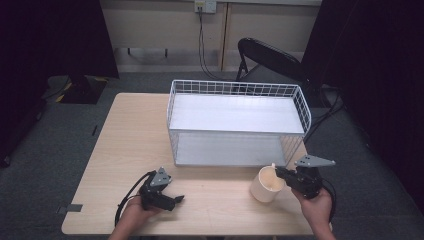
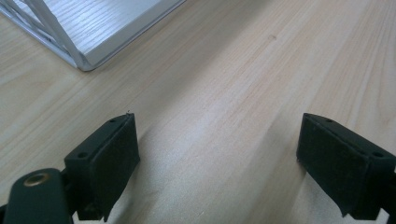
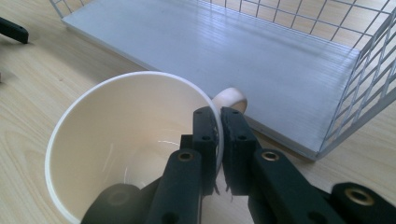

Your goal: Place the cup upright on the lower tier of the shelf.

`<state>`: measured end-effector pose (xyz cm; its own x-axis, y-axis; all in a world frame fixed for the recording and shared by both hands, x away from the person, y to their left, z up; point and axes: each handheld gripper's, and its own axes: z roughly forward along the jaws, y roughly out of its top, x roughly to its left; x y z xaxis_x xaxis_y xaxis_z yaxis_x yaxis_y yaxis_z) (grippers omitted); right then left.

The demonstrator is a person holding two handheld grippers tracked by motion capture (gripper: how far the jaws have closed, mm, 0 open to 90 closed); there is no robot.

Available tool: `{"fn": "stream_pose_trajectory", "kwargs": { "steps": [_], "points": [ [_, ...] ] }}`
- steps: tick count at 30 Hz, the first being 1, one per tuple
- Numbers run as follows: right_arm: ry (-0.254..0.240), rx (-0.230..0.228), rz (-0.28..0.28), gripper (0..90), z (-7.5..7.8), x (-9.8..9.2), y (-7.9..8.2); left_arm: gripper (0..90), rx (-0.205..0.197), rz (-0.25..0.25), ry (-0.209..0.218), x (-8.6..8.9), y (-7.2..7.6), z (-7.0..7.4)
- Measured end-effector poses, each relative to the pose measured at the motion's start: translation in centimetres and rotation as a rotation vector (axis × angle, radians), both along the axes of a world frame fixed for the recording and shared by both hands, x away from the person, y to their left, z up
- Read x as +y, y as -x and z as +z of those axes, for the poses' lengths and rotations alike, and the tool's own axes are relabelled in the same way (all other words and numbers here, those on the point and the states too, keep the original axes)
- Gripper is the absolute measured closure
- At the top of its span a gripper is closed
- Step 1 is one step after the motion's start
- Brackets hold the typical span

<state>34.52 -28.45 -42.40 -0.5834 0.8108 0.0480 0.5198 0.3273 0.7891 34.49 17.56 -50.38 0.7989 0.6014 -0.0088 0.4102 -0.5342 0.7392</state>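
Near right table edge, before wire rack (image 1: 237,122): right gripper (image 3: 218,135) clenched on cream mug (image 1: 267,184) rim. You keep mug level, clear rack's lower shelf lip. Left gripper (image 1: 172,199) released, idle.

In the right gripper view the cup (image 3: 126,144) is cut off at 6 o'clock, its base hidden. The folding chair (image 1: 272,57) at 12 o'clock stands partly behind the wire basket (image 1: 237,89).

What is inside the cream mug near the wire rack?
The cream mug looks empty: bare inner wall and base. One jaw of the right hand-held gripper reaches inside the rim and hides part of the near wall.
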Motion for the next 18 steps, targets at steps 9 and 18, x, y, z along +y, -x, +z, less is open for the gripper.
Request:
{"fn": "stream_pose_trajectory", "kwargs": {
  "steps": [9,18],
  "points": [
    [-0.009,-0.001,-0.009,85.5,0.14,0.28,-0.65,12.3,0.0,0.0,0.001,0.0,0.0,0.0],
    [-0.001,-0.001,-0.02,85.6,0.15,0.67,-1.05,11.9,-0.002,-0.002,-0.003,0.0,-0.01,0.0]
  ]
}}
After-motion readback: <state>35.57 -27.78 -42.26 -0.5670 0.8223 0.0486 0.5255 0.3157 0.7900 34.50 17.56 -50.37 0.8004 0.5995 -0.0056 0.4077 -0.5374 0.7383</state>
